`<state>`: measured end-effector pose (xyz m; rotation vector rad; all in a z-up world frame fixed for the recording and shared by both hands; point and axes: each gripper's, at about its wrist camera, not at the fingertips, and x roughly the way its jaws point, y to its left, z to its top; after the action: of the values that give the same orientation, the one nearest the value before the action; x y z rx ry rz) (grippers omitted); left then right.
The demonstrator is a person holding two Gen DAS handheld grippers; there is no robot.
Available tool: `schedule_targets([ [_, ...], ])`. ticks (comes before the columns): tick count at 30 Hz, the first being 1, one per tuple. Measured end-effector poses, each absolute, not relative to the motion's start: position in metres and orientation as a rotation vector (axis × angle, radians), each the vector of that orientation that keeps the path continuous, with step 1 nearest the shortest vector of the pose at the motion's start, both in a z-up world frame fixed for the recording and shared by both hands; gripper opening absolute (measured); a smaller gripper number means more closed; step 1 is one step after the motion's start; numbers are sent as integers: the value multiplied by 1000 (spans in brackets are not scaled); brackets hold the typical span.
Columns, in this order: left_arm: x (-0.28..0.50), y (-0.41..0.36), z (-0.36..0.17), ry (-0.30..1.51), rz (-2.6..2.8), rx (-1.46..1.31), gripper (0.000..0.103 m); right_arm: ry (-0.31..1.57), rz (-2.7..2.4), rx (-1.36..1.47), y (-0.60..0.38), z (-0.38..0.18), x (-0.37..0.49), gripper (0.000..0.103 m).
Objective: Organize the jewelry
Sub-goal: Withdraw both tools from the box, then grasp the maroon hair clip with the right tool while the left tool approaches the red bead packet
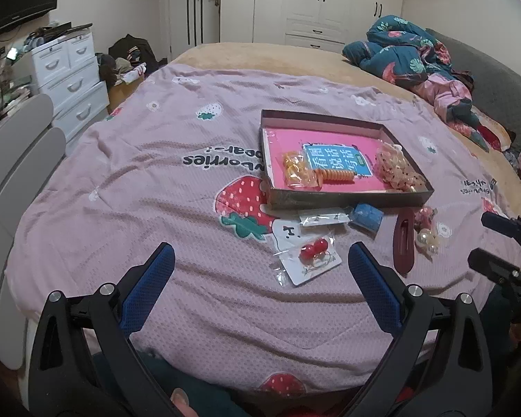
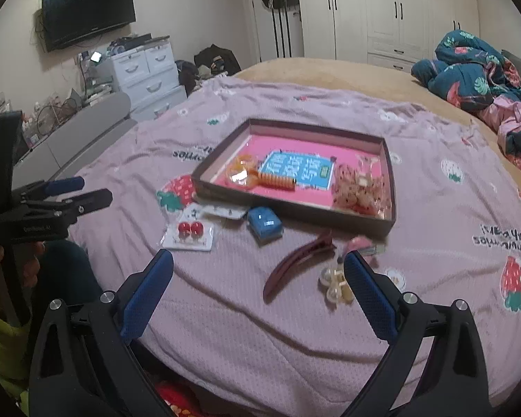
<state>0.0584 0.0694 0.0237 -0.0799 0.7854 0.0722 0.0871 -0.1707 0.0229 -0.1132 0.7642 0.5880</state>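
A shallow dark box (image 1: pixel 350 202) (image 2: pixel 392 187) with a pink floor lies on the purple bedspread and holds an orange spiral hair tie (image 1: pixel 337 176), a yellow bag (image 1: pixel 295 170) and a beige beaded bag (image 1: pixel 399 168). In front of it lie a card with red ball earrings (image 1: pixel 311 255) (image 2: pixel 190 231), a small clear packet (image 1: pixel 324 218), a blue box (image 1: pixel 366 218) (image 2: pixel 264 224), a maroon hair clip (image 1: pixel 403 243) (image 2: pixel 295 260), pearl pieces (image 1: pixel 429 239) (image 2: pixel 335 283) and a pink piece (image 2: pixel 357 243). My left gripper (image 1: pixel 260 259) is open and empty just short of the earring card. My right gripper (image 2: pixel 258 264) is open and empty around the clip.
A white drawer unit (image 1: pixel 69 76) and grey chair backs (image 1: pixel 24 139) stand left of the bed. Crumpled teal and pink bedding (image 1: pixel 427 69) lies at the far right. White wardrobes (image 2: pixel 382 7) line the back wall.
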Motion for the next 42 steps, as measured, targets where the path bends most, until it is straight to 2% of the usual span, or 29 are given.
schedule_targets([
  [18,74,15,-24,899,-47,-6,93,860,530,-116,-194,-13,83,98],
  [29,92,30,-45,929,-6,-56,93,876,532,-55,-197,-23,94,98],
  [36,121,31,-60,991,-33,-132,93,895,539,-17,-193,-26,105,90],
  [39,134,28,-70,1020,-23,-124,87,904,542,-6,-193,-27,109,86],
  [42,147,23,-76,1041,-17,-101,86,918,554,10,-192,-29,114,83],
])
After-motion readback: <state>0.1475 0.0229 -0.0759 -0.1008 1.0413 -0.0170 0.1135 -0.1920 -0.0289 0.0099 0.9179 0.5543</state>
